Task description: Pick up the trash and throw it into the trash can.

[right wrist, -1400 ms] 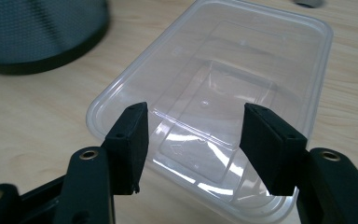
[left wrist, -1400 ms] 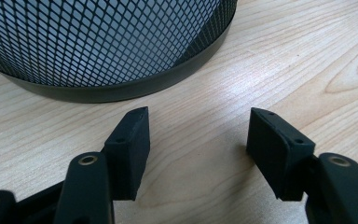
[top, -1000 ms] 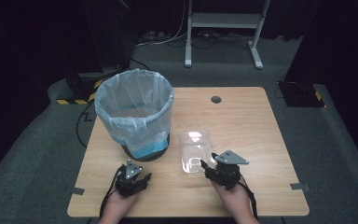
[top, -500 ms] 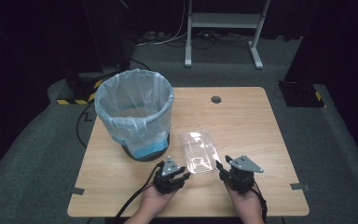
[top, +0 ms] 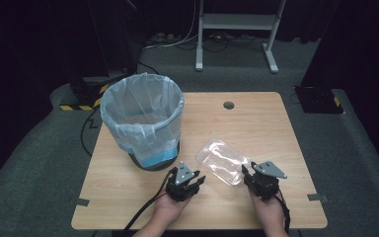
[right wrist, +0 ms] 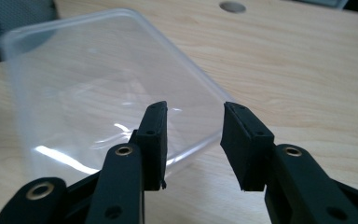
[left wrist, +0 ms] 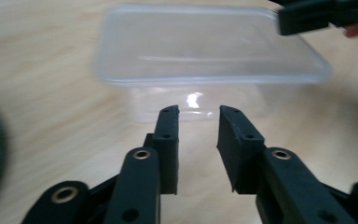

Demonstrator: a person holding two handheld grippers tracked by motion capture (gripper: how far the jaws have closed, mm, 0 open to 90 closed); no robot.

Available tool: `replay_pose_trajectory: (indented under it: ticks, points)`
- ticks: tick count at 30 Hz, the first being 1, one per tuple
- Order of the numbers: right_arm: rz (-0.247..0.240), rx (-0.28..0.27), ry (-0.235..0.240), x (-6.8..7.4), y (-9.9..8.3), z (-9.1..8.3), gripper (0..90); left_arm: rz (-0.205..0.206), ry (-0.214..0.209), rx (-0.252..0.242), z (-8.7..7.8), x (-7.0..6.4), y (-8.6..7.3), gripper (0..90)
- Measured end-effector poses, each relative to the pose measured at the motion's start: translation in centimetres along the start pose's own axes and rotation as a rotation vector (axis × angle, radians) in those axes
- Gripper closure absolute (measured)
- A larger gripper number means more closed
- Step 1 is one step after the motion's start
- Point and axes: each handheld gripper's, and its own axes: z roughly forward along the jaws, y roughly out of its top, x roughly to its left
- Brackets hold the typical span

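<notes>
A clear plastic container (top: 223,161) lies on the wooden table (top: 256,123), right of the bin. My left gripper (top: 196,179) is just to its left, open, with the jaw tips a short way from its side wall. In the left gripper view the container (left wrist: 205,46) is straight ahead of the open left gripper (left wrist: 196,113). My right gripper (top: 247,174) is at the container's near right corner, open. In the right gripper view the container's rim (right wrist: 98,88) lies under and ahead of the open right gripper (right wrist: 193,111). Nothing is held.
A black bin with a pale plastic liner (top: 142,117) stands on the table's left half, close behind the left gripper. A round cable hole (top: 228,105) is at the back middle. The right gripper's black jaw (left wrist: 317,16) is at the container's far corner.
My left gripper has moved right from the table's left front up to the container. My right gripper has drawn back to the right. The container has turned and shifted slightly right.
</notes>
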Motion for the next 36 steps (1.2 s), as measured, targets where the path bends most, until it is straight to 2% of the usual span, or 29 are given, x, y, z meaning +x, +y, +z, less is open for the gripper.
replay_pose_trajectory:
  ticks: [3, 5, 6, 7, 8, 12, 14, 15, 16, 17, 18, 19, 20, 21, 22, 23, 24, 25, 28, 30, 31, 32, 33, 36]
  points:
    - [0.016, -0.004, -0.042, -1.8, 0.4, 0.5, 60.6, 0.011, 0.071, -0.039, 0.5, 1.1, 0.5, 65.6]
    - [0.035, -0.003, -0.06, -2.6, 0.7, 0.2, 60.7, 0.051, 0.133, -0.042, 1.2, 1.9, 0.2, 66.6]
    - [0.041, -0.026, -0.067, -2.8, 0.8, -0.3, 61.4, 0.008, 0.175, -0.087, 2.0, 1.9, 0.0, 67.4]
    - [0.042, -0.035, -0.076, -2.9, 0.9, -0.7, 62.4, -0.06, 0.198, -0.156, 3.0, 1.7, -0.1, 68.6]
    - [0.04, -0.036, -0.08, -2.9, 0.7, -1.0, 63.2, -0.193, 0.248, -0.224, 4.1, 1.2, -0.1, 69.1]
    - [0.05, 0.005, -0.1, -2.8, -0.9, -1.2, 68.3, -0.223, 0.282, -0.229, 6.4, 1.3, 0.1, 70.1]
    - [0.055, 0.041, -0.102, -3.0, -1.7, -0.6, 70.0, -0.225, 0.265, -0.205, 7.2, 1.6, 0.2, 70.4]
    - [0.058, 0.062, -0.094, -2.9, -2.1, -0.2, 70.2, 0.002, 0.174, -0.067, 6.4, 2.9, 0.2, 70.3]
    - [0.05, 0.076, -0.083, -2.9, -2.3, 0.2, 70.1, 0.072, 0.146, -0.001, 5.9, 3.0, 0.0, 71.3]
    - [0.037, 0.082, -0.082, -2.7, -2.5, 0.6, 70.0, 0.096, 0.101, 0.025, 5.6, 2.6, -0.2, 71.4]
    - [0.03, 0.084, -0.079, -2.7, -2.4, 0.7, 70.2, 0.068, 0.092, 0.013, 5.5, 1.8, -0.5, 71.8]
    - [0.037, 0.083, -0.085, -2.7, -2.3, 0.7, 69.9, 0.074, 0.069, 0.012, 5.0, 1.0, -0.8, 72.9]
    - [0.037, 0.083, -0.085, -2.7, -2.3, 0.7, 69.9, 0.074, 0.069, 0.012, 5.0, 1.0, -0.8, 72.9]
    - [0.028, 0.088, -0.061, -2.9, -2.1, 0.7, 69.8, 0.086, 0.035, 0.023, 4.2, 0.2, -1.2, 73.2]
    - [0.001, 0.085, -0.058, -2.8, -2.1, 0.7, 69.6, 0.094, 0.023, 0.025, 3.1, -0.5, -1.7, 73.2]
    - [-0.014, 0.083, -0.064, -2.6, -2.1, 0.8, 69.3, 0.108, 0.033, 0.017, 2.5, -0.6, -1.7, 73.2]
    - [-0.018, 0.08, -0.077, -2.6, -2.1, 0.8, 69.0, 0.111, 0.051, -0.001, 2.0, -0.5, -1.5, 73.2]
    - [0.001, 0.072, -0.08, -2.9, -2.0, 0.6, 68.6, 0.118, 0.061, -0.023, 1.5, -0.3, -1.0, 73.2]
    - [0.052, 0.041, -0.079, -3.5, -1.6, -0.5, 65.4, 0.074, 0.04, -0.105, 1.0, -0.3, 1.1, 70.8]
    - [0.063, 0.017, -0.064, -3.3, -1.3, -1.1, 61.9, 0.059, 0.037, -0.135, 1.9, -0.6, 2.1, 64.6]
    - [0.067, 0.0, -0.056, -2.9, -1.1, -1.3, 59.0, 0.065, 0.044, -0.136, 2.7, -0.5, 2.4, 60.3]
    - [0.073, -0.011, -0.043, -2.6, -0.9, -1.5, 56.3, 0.052, 0.05, -0.133, 3.6, -0.4, 2.7, 57.2]
    - [0.084, -0.02, -0.029, -2.3, -0.7, -1.6, 53.6, 0.05, 0.057, -0.114, 4.6, -0.1, 2.9, 54.6]
    - [0.145, -0.041, 0.004, -1.7, -0.5, -1.3, 45.5, -0.017, 0.059, -0.059, 7.0, 1.1, 3.0, 48.1]
